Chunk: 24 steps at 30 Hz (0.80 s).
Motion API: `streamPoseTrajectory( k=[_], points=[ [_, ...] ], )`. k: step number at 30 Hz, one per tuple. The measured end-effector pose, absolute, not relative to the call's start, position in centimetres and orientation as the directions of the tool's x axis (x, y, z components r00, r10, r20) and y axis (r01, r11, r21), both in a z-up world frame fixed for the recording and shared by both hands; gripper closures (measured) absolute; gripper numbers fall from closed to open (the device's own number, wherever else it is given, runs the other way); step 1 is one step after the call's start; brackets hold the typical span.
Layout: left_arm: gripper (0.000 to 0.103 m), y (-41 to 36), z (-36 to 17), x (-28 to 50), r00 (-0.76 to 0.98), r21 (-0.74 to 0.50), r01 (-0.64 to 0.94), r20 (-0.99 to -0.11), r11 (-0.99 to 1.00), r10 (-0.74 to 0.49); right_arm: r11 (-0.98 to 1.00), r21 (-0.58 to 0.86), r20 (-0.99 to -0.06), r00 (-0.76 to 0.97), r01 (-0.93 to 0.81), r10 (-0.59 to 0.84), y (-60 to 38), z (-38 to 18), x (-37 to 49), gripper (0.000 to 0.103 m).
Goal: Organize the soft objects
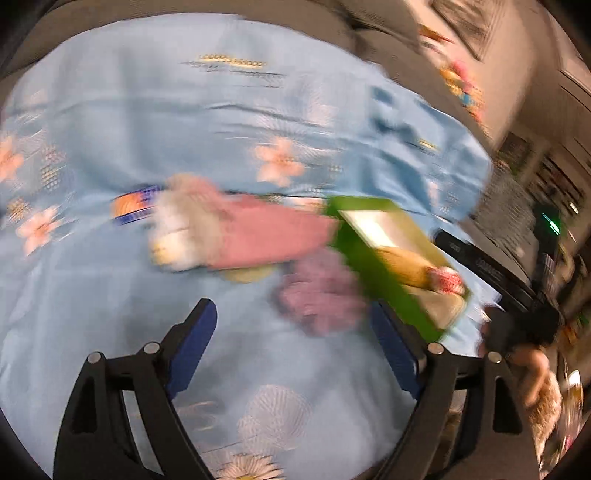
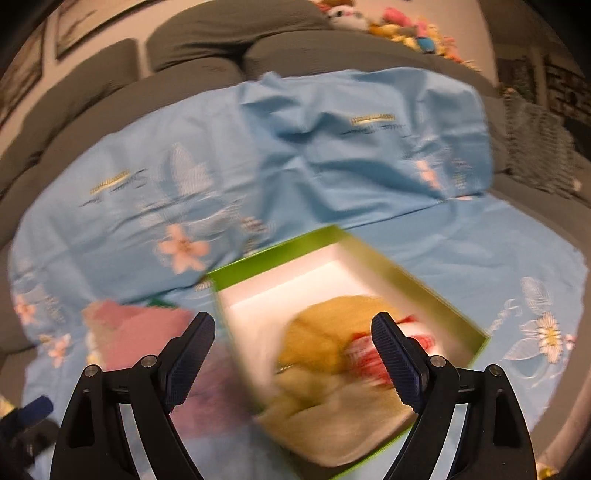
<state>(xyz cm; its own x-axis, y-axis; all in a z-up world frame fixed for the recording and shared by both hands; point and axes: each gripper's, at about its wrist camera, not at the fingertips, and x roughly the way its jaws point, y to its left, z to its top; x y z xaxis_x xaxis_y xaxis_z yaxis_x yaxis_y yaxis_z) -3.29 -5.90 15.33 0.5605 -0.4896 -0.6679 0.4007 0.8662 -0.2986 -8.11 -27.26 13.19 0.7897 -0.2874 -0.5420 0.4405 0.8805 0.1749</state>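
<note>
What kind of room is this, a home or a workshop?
Probably a home living room: a grey sofa with back cushions, covered by a flowered blue sheet, soft toys piled along its top, and a framed picture on the wall.

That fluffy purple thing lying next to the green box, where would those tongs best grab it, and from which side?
Probably across its bunched middle, coming from above. The purple soft thing lies low and loose on the blue floral sheet, beside the green box, so a sideways approach from there is blocked. The open left tongs hover just before it. The picture is blurred, so its exact shape is unclear.
</note>
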Motion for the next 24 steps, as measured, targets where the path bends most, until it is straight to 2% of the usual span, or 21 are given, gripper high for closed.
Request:
streamPoseTrajectory(
  k=[5, 8, 12, 17, 21, 24],
  points=[
    [0.016, 1.3, 14.3, -3.0, 0.660, -0.270, 0.213, -0.669, 0.939, -0.342, 0.930, 0.274, -0.583, 0.811, 0.246, -0.042, -23.6, 11.1, -5.8, 0.015],
    [0.017, 4.3, 12.9, -2.1, 0.649, -0.291, 0.144, -0.694, 0.946, -0.312, 0.937, 0.273, -0.643, 0.766, 0.216, 0.010, -21.7, 9.2, -3.9, 0.015],
    [0.017, 6.4, 10.7, -0.8, 0.626, -0.312, 0.087, -0.722, 0.946, -0.295, 0.948, 0.179, -0.720, 0.692, 0.265, -0.057, -19.7, 6.8, -1.5, 0.015],
    [0.017, 6.7, 8.5, 0.4, 0.553, -0.325, 0.087, -0.770, 0.942, -0.317, 0.941, -0.079, -0.731, 0.623, 0.330, -0.280, -17.7, 4.8, 0.0, 0.015],
    [0.017, 7.3, 7.8, 0.3, 0.540, -0.327, 0.069, -0.782, 0.943, -0.311, 0.962, -0.034, -0.726, 0.655, 0.272, -0.211, -16.9, 5.4, -0.1, 0.015],
    [0.017, 7.4, 7.9, 0.1, 0.552, -0.315, 0.062, -0.780, 0.947, -0.295, 0.964, -0.058, -0.728, 0.650, 0.260, -0.219, -16.0, 5.2, 0.1, 0.015]
  ],
)
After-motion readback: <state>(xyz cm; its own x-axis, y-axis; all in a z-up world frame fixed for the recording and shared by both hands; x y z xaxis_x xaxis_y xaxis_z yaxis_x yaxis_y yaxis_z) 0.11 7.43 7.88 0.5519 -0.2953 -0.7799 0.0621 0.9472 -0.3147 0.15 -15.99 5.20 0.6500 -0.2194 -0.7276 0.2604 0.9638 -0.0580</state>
